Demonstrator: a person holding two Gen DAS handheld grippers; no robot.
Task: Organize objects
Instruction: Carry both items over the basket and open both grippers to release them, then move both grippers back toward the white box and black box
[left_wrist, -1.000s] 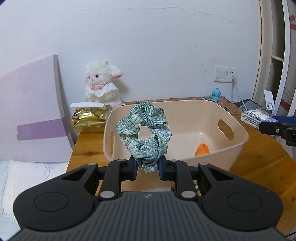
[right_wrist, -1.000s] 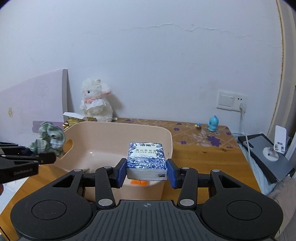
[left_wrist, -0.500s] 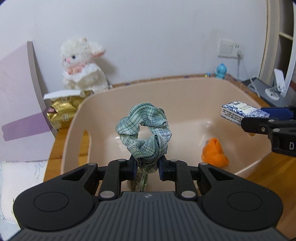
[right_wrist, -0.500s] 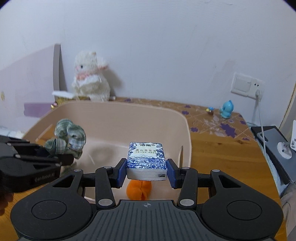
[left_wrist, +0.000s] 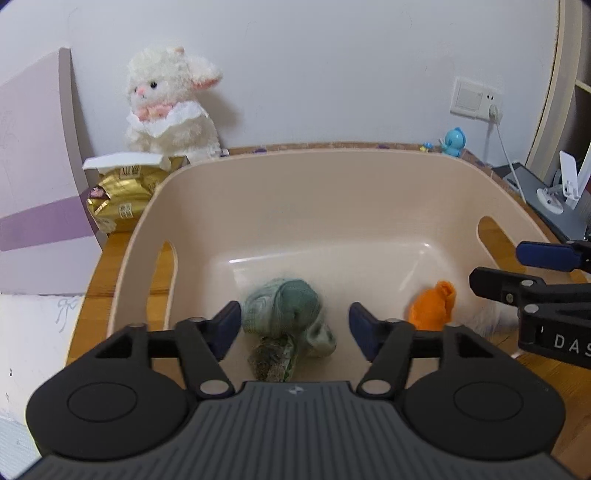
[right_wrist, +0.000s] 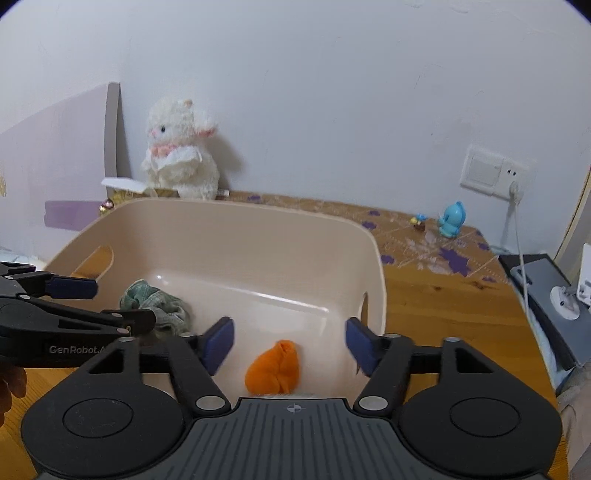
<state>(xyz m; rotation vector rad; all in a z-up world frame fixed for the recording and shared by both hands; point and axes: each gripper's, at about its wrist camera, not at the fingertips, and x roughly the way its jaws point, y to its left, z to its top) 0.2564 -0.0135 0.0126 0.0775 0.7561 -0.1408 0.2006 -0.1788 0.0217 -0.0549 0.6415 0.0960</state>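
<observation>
Left gripper (left_wrist: 293, 326) over beige bin (left_wrist: 332, 184), jaws spread wide, nothing between. Green scrunchie (left_wrist: 284, 310) blurred, inside bin near front wall. Orange cloth (left_wrist: 432, 306) on bin floor, right. Right gripper (left_wrist: 517, 271) at bin's right rim, also spread. Plush lamb (left_wrist: 170, 107) on desk (left_wrist: 92, 280) behind.

White plastered wall (right_wrist: 314, 92) behind a wooden tabletop (right_wrist: 436, 306), its far strip covered with a purple-flowered pattern. Wall switch and socket plate (right_wrist: 491, 171) at right, a white cable (right_wrist: 517, 236) plugged in and hanging down. Pale lilac panel (left_wrist: 33, 166) leaning at left. Light-coloured shelving unit (left_wrist: 576, 92) at far right.
</observation>
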